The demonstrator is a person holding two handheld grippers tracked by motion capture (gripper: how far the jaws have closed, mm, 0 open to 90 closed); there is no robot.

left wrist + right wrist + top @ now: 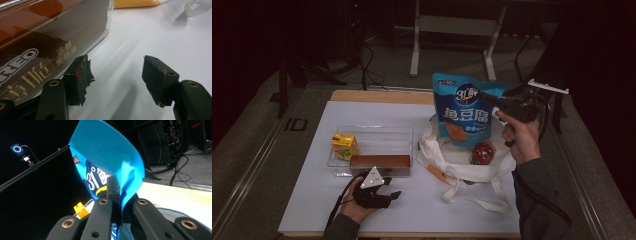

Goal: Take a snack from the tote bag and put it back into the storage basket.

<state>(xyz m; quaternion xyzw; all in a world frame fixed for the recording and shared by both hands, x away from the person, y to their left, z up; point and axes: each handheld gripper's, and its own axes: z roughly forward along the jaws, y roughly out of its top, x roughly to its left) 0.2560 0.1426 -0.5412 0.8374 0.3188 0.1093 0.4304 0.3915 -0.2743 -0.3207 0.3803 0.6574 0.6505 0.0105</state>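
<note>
My right gripper (492, 100) is shut on the upper right edge of a blue snack bag (464, 112), holding it upright above a white cloth tote bag (462, 165). In the right gripper view the blue snack bag (110, 157) is pinched between the jaws of my right gripper (120, 195). My left gripper (393, 196) rests low on the white table (312, 200), open, just in front of a clear plastic box (372, 150). In the left gripper view my left gripper (116, 80) has nothing between its pads, and the clear plastic box (50, 32) stands at the left.
Inside the clear box sit a yellow carton (344, 146) and a long brown cookie pack (380, 161). A red round item (482, 152) and an orange thing (437, 174) lie in or on the tote. Tote handles (477, 200) trail toward the front edge.
</note>
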